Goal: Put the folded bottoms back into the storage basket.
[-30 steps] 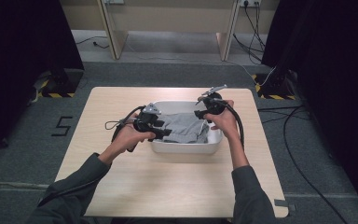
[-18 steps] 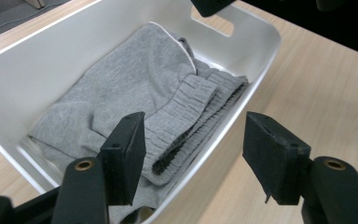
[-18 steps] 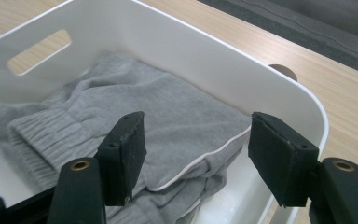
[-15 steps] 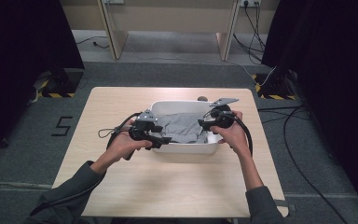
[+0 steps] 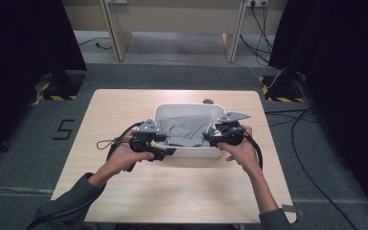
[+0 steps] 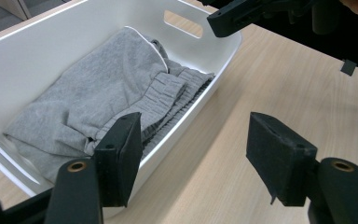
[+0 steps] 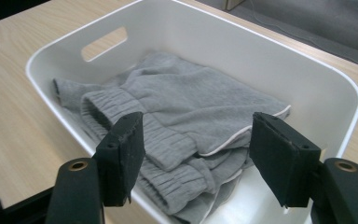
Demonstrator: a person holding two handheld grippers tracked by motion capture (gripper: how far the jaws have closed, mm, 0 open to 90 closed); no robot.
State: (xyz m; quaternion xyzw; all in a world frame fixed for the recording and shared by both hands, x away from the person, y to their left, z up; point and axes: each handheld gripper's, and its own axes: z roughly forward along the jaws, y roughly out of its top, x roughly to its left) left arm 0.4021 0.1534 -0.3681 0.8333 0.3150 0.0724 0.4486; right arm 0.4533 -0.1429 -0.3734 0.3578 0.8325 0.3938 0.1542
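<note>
Left gripper view: your left claw (image 6: pixel 193 161) stands open, having just widened, nothing between its jaws; its left jaw overlaps the near rim of the white tub (image 6: pixel 214 60), its right jaw hangs over bare desk (image 6: pixel 279 79). Right gripper view: your right claw (image 7: pixel 196 161) stands open and empty above the tub's (image 7: pixel 261 46) rim. The folded grey garment (image 7: pixel 191 102) lies inside the tub, just ahead of both claws, untouched.

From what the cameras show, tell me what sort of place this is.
Probably a recording studio or lab set-up, not a home: a lone wooden table on grey carpet, black curtains at both sides, hazard-striped stand bases with loose cables, and a white bin of grey clothing.
</note>
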